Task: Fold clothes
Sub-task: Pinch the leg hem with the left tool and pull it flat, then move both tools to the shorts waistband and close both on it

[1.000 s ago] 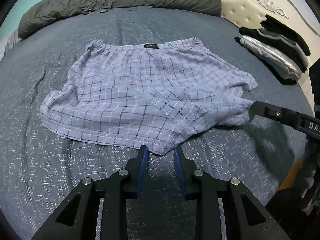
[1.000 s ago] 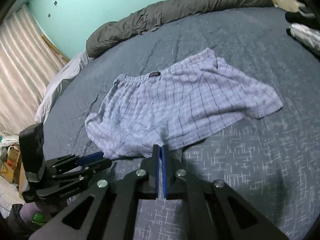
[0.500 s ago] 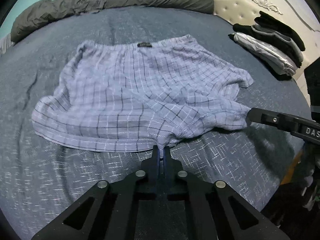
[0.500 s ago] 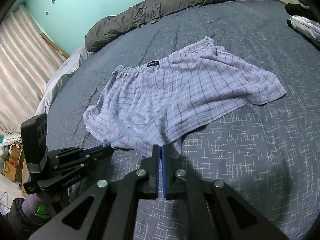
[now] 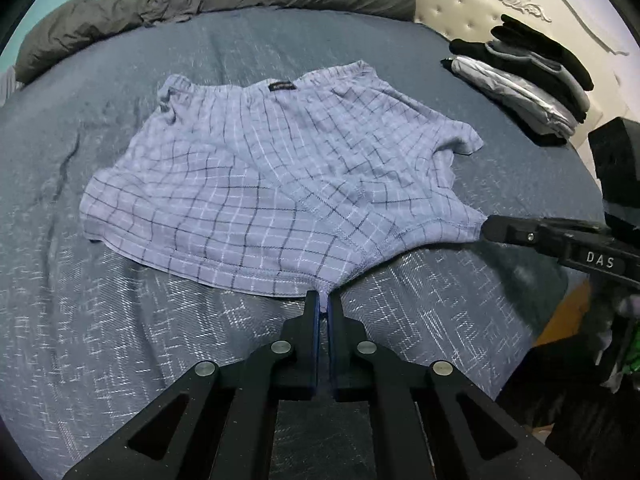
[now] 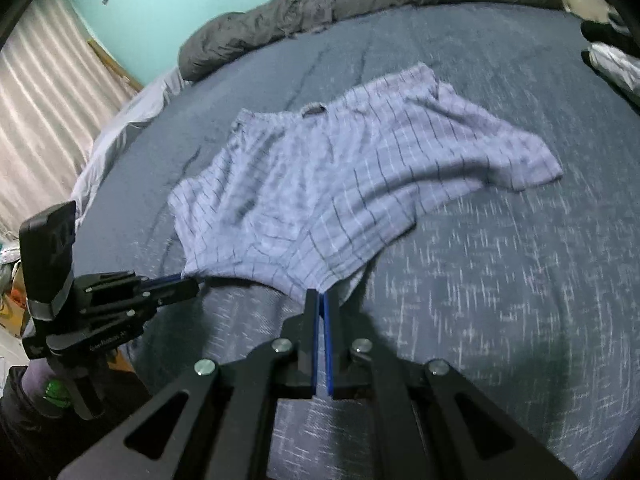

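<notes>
Light blue plaid shorts (image 5: 256, 184) lie on the dark blue bed cover (image 5: 120, 340), with the waistband and its dark label on the far side. My left gripper (image 5: 323, 296) is shut on the near hem, close to the crotch seam. My right gripper (image 5: 486, 230) comes in from the right and is shut on the corner of the right leg. In the blurred right wrist view the shorts (image 6: 344, 184) are rumpled. There the right gripper (image 6: 322, 294) pinches the hem, and the left gripper (image 6: 192, 280) holds the hem further left.
A stack of folded black, grey and white clothes (image 5: 520, 80) sits at the far right by the cream headboard (image 5: 512, 0). A rolled grey duvet (image 5: 200, 0) lines the far edge. The bed's right edge (image 5: 560, 320) drops to the floor. Curtains (image 6: 40, 100) hang at the left.
The left gripper was open one second ago and has shut on the near hem. The near hem has since drawn up taut between the two grippers, and the right wrist view has blurred with motion.
</notes>
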Demonstrator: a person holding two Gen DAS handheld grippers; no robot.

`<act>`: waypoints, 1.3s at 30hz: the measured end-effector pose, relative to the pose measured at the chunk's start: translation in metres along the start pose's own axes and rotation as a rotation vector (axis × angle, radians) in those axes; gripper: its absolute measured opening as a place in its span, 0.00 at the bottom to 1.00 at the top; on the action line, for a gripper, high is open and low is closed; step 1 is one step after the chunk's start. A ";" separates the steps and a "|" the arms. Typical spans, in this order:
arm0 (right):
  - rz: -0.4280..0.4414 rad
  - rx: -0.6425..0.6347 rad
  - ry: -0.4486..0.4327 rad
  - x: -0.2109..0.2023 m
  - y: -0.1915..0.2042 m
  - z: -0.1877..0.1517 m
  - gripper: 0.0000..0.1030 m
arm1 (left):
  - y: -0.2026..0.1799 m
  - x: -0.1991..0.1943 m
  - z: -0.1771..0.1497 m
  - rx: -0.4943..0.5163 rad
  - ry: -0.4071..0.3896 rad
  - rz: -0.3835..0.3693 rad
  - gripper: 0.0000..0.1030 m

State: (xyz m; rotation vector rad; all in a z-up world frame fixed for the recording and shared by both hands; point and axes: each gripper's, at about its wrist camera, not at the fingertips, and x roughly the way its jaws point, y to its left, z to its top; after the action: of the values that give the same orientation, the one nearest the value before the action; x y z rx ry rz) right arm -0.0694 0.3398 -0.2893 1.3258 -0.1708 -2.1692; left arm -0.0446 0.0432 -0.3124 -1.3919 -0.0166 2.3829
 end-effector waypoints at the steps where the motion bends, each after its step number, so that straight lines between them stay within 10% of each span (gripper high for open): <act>1: 0.001 0.006 0.005 0.002 -0.002 -0.001 0.02 | 0.001 -0.004 0.003 -0.004 -0.011 -0.001 0.06; 9: 0.049 0.064 -0.105 -0.030 -0.020 0.014 0.03 | 0.044 -0.040 0.036 -0.100 -0.141 0.021 0.28; 22: -0.149 -0.065 -0.099 -0.006 -0.091 0.129 0.08 | 0.125 0.019 0.126 -0.263 -0.183 0.113 0.28; 26: -0.159 -0.098 -0.079 0.013 -0.105 0.164 0.39 | 0.134 0.037 0.151 -0.263 -0.195 0.140 0.28; 39: -0.181 -0.222 0.014 0.073 -0.121 0.236 0.39 | 0.147 0.073 0.175 -0.207 -0.156 0.131 0.16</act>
State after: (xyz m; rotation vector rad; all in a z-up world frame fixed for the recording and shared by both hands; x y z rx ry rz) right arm -0.3437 0.3553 -0.2764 1.2701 0.1985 -2.2501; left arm -0.2708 -0.0375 -0.3136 -1.3270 -0.2263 2.6580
